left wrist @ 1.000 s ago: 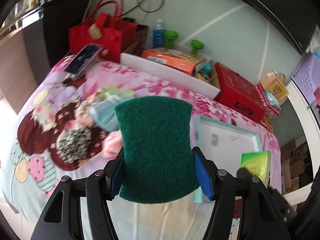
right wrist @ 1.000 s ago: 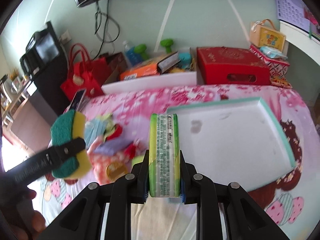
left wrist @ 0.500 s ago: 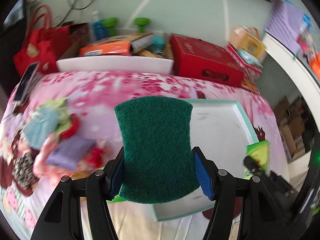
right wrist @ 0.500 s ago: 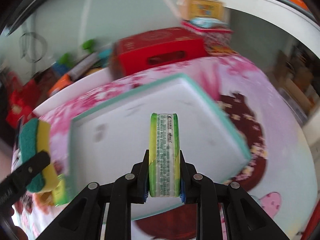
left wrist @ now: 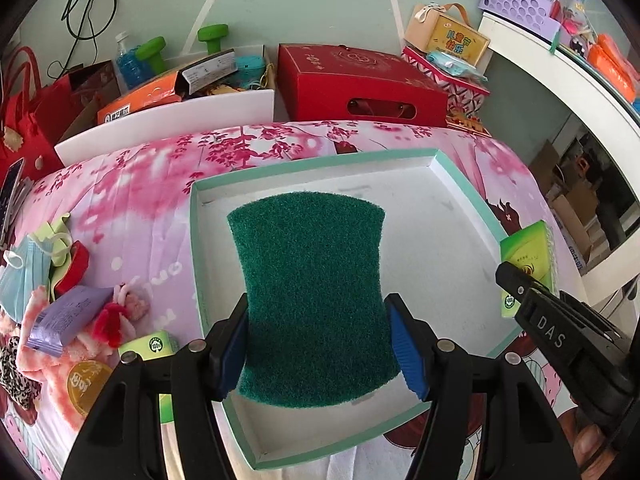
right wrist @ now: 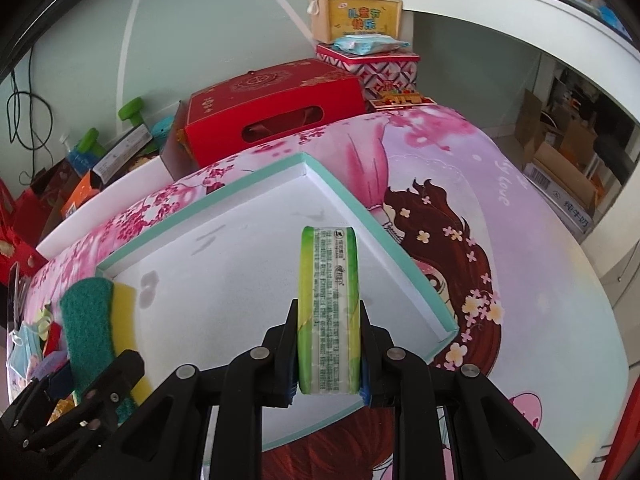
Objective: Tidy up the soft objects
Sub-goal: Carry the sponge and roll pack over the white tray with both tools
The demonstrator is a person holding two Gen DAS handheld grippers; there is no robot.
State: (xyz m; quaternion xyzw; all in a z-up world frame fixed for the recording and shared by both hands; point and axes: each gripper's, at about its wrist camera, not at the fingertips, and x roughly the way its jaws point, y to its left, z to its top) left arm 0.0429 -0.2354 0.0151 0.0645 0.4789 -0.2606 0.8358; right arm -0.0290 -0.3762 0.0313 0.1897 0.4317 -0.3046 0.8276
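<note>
Both tongs (left wrist: 318, 344) tilted down — gripping, over tray (left wrist: 452, 176)

left claw (left wrist: 318, 346): matte black plastic, two angular arms, blue ribbed pads on inner faces of fingers (left wrist: 404, 350), round silver screw heads on each arm. right claw (right wrist: 329, 350): same black build, silver screws along arms, blue pad edges at tips. seen from left wrist view, right claw's side bears white lettering "das". sliver of hand (left wrist: 590, 446) at lower right edge behind it.
</note>
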